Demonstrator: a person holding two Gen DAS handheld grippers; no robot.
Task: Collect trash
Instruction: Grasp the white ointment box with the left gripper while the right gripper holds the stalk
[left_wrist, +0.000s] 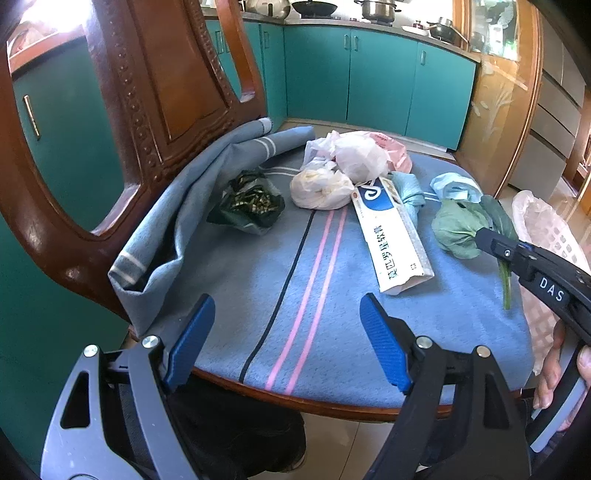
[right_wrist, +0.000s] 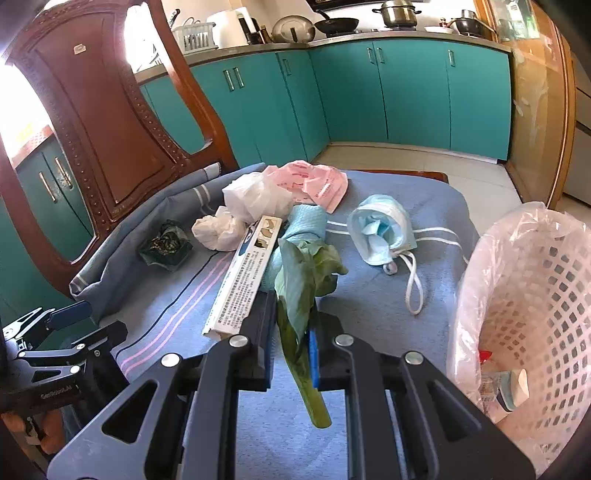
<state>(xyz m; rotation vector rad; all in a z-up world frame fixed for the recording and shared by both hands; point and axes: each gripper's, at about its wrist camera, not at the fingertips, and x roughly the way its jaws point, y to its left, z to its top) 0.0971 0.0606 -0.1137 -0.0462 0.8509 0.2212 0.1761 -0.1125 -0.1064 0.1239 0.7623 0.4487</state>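
Note:
My right gripper is shut on the stalk of a green vegetable leaf, which hangs just above the chair's blue cloth; the left wrist view shows the same leaf at the right gripper's tip. My left gripper stands open over the front of the seat with nothing between its fingers. On the cloth lie a long white carton, a blue face mask, crumpled white plastic bags, a pink wrapper, a dark green bag and a light blue rag.
A white lattice basket lined with thin plastic stands at the seat's right side, some trash inside. The carved wooden chair back rises at the left. Teal kitchen cabinets and tiled floor lie behind. A hand holds the right gripper's handle.

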